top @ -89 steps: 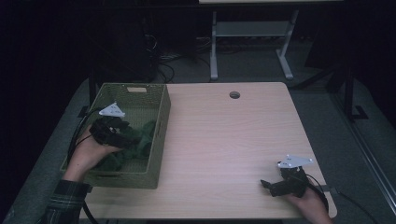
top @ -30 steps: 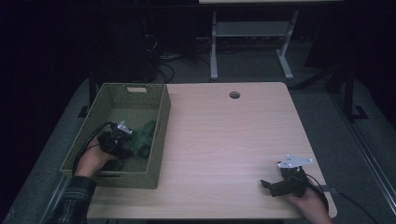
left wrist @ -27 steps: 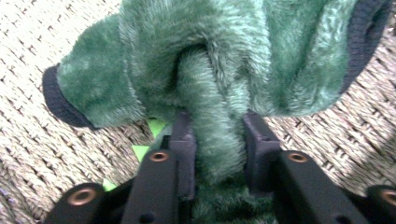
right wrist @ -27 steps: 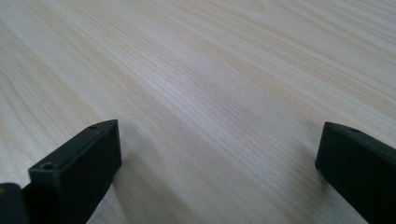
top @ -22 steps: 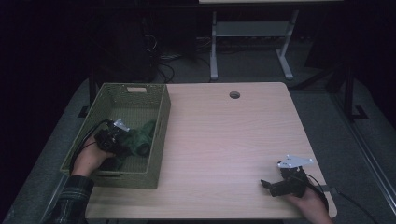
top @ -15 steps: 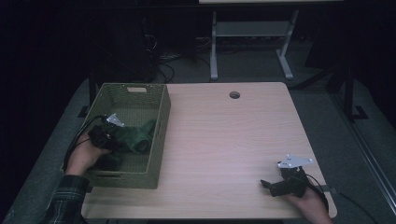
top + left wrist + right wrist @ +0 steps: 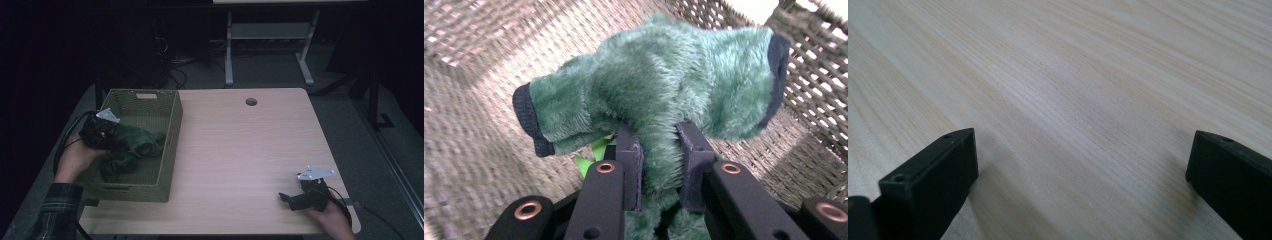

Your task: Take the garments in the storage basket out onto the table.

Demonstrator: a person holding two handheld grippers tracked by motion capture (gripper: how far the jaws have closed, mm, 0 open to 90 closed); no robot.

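No readable writing anywhere. Left gripper [image 7: 107, 131], jaws just closed, clamped a green plush [image 7: 659, 95] above the basket [image 7: 172, 145] floor at frame left. Its own view showed dark cuffs and a lime tag [image 7: 591, 155]; the high view didn't. Right gripper [image 7: 290, 199] sat wide open, empty, lower right on the pale wood table [image 7: 240, 150]. Dark room, desk frame [image 7: 267, 40] behind.

1 green plush cloth [image 7: 664, 85], 1 wicker basket [image 7: 170, 145], 1 table [image 7: 250, 160].
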